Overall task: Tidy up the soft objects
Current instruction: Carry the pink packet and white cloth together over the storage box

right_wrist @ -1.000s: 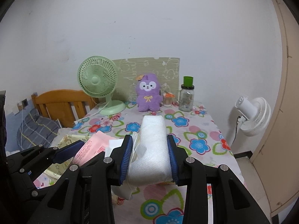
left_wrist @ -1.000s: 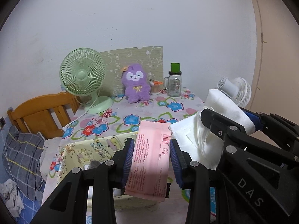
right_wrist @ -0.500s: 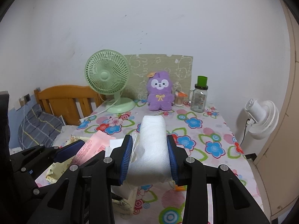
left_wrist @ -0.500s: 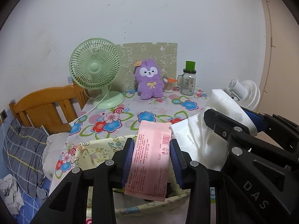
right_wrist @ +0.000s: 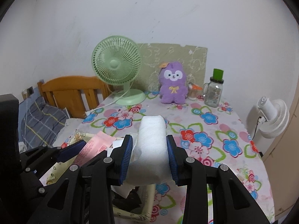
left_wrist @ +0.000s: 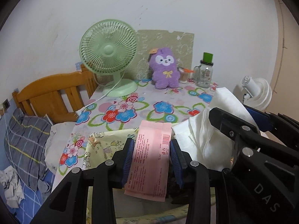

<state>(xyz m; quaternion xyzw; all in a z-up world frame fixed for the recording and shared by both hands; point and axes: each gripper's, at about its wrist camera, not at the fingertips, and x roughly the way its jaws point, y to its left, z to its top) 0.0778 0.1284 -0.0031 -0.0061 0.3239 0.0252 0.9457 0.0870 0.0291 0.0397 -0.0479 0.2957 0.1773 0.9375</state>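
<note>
Dim, even indoor light, soft shadows, strong fisheye bending, dark vignetted corners, sharp focus

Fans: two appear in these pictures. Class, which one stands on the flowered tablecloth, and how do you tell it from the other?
The green fan stands on the flowered tablecloth, left of the purple plush toy. The white fan stands off the table, beyond its right edge.

1. A table (right_wrist: 220,130) stands against the wall, a bed (right_wrist: 61,91) at its left and a floor fan (right_wrist: 271,117) at its right.
2. Along the table's back edge, from left to right: a desk fan (right_wrist: 116,65), a plush toy (right_wrist: 173,83), a small cup (right_wrist: 193,93), a jar (right_wrist: 214,93).
3. A board (right_wrist: 194,59) leans on the wall behind the toy.
4. A basket (left_wrist: 97,149) sits at the table's near left corner.
</note>
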